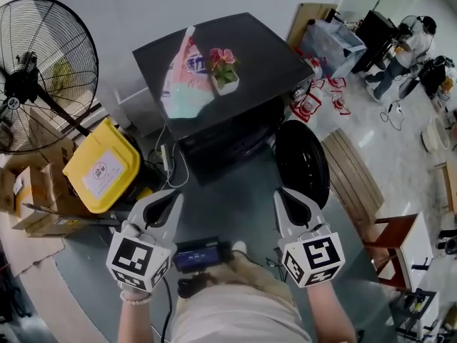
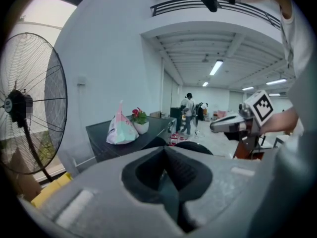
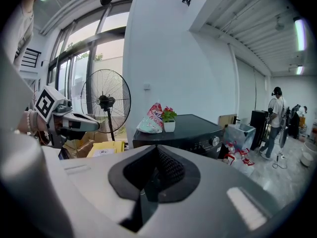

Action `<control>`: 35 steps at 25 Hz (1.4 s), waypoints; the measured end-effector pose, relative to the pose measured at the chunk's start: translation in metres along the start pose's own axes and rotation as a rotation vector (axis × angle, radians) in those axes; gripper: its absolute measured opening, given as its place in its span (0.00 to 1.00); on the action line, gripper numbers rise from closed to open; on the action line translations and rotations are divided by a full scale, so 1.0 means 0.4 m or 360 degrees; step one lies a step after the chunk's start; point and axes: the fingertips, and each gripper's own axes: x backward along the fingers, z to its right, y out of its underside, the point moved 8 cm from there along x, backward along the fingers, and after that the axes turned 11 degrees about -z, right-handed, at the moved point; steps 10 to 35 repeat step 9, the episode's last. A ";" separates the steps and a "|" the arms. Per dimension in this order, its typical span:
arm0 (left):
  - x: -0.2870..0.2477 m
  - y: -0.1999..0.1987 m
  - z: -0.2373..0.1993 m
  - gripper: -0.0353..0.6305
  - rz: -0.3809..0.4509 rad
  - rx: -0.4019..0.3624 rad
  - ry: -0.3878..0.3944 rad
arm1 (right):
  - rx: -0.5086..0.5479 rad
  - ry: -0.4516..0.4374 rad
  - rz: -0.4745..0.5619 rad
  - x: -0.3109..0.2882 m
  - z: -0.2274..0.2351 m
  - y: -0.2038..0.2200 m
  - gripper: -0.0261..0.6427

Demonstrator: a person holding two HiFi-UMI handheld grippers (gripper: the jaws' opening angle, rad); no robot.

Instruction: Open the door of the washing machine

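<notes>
Washing machine (image 1: 250,48) — boxy, glossy black, a pink bag (image 1: 184,77) on its flat top — has its round door (image 1: 302,163) swung out at its front. Before it hover the left gripper (image 1: 166,197) and right gripper (image 1: 287,197) (matte grey shells), jaws closed, empty.

Daylight is pouring through tall windows (image 3: 74,58) behind a standing fan (image 1: 39,77); strip lights (image 2: 216,67) are glowing overhead, and a white wall (image 1: 107,6) is meeting the glossy grey floor (image 1: 400,156).
</notes>
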 end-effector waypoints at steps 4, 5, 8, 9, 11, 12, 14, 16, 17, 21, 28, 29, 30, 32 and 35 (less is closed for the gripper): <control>-0.002 0.001 0.000 0.04 -0.0005 0.0002 0.0005 | -0.0009 0.0006 -0.0013 -0.001 0.000 0.001 0.05; -0.003 0.001 -0.001 0.04 -0.0004 0.0001 0.0005 | -0.0008 0.0006 -0.0012 -0.002 0.000 0.002 0.05; -0.005 0.004 -0.005 0.04 -0.0002 -0.0002 0.0003 | -0.0003 0.0005 -0.0006 -0.007 -0.002 0.003 0.05; -0.006 0.005 -0.006 0.04 -0.0002 -0.0003 0.0003 | 0.0000 0.0004 -0.0004 -0.009 -0.003 0.003 0.05; -0.006 0.005 -0.006 0.04 -0.0002 -0.0003 0.0003 | 0.0000 0.0004 -0.0004 -0.009 -0.003 0.003 0.05; -0.006 0.005 -0.006 0.04 -0.0002 -0.0003 0.0003 | 0.0000 0.0004 -0.0004 -0.009 -0.003 0.003 0.05; -0.006 0.005 -0.006 0.04 -0.0002 -0.0003 0.0003 | 0.0000 0.0004 -0.0004 -0.009 -0.003 0.003 0.05; -0.006 0.005 -0.006 0.04 -0.0002 -0.0003 0.0003 | 0.0000 0.0004 -0.0004 -0.009 -0.003 0.003 0.05; -0.006 0.005 -0.006 0.04 -0.0002 -0.0003 0.0003 | 0.0000 0.0004 -0.0004 -0.009 -0.003 0.003 0.05; -0.006 0.005 -0.006 0.04 -0.0002 -0.0003 0.0003 | 0.0000 0.0004 -0.0004 -0.009 -0.003 0.003 0.05; -0.006 0.005 -0.006 0.04 -0.0002 -0.0003 0.0003 | 0.0000 0.0004 -0.0004 -0.009 -0.003 0.003 0.05; -0.006 0.005 -0.006 0.04 -0.0002 -0.0003 0.0003 | 0.0000 0.0004 -0.0004 -0.009 -0.003 0.003 0.05; -0.006 0.005 -0.006 0.04 -0.0002 -0.0003 0.0003 | 0.0000 0.0004 -0.0004 -0.009 -0.003 0.003 0.05; -0.006 0.005 -0.006 0.04 -0.0002 -0.0003 0.0003 | 0.0000 0.0004 -0.0004 -0.009 -0.003 0.003 0.05; -0.006 0.005 -0.006 0.04 -0.0002 -0.0003 0.0003 | 0.0000 0.0004 -0.0004 -0.009 -0.003 0.003 0.05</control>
